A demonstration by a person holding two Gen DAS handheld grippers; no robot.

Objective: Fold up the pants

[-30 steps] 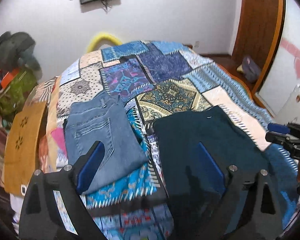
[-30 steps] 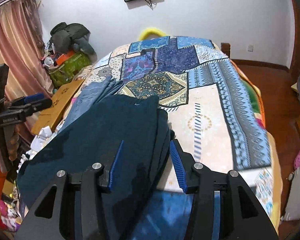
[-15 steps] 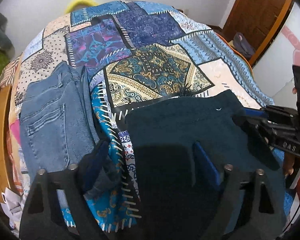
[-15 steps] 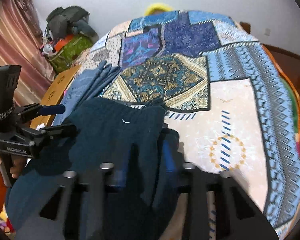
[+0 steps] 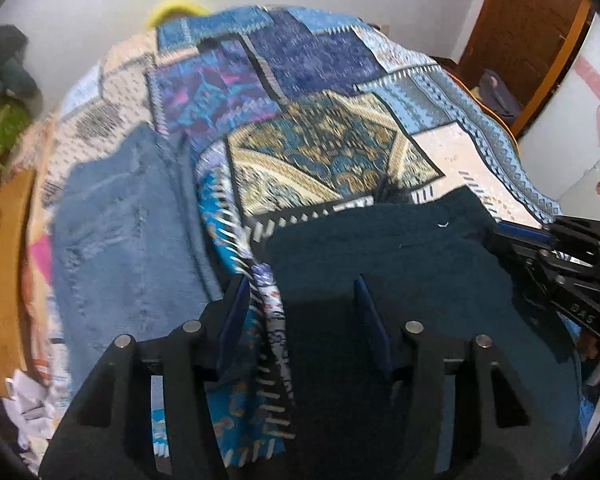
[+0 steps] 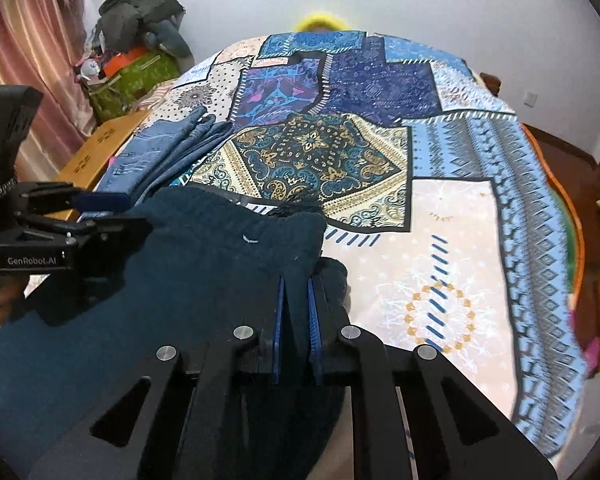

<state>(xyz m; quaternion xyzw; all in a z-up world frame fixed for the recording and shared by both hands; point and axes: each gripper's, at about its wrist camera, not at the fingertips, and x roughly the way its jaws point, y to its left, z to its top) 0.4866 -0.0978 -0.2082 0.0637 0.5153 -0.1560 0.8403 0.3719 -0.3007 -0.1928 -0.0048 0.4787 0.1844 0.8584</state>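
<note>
the soft dark teal pants (image 6: 220, 264) lie at the near edge of the patchwork bedspread (image 6: 452, 264). the right gripper (image 6: 296, 312) pinches their side edge tight, ready to fold. the left gripper (image 5: 300, 312) is half wide and closing over the other edge.

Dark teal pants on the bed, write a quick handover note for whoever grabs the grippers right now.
Right gripper: shut on the right edge of the dark teal pants.
Left gripper: jaws closing over the pants' left edge, pads not yet pinching.
Pants lie flat at the near end of the patchwork bedspread; folded blue jeans sit to their left.
Done: one side gripped. Left: finish the left grip, then all the folding.
</note>
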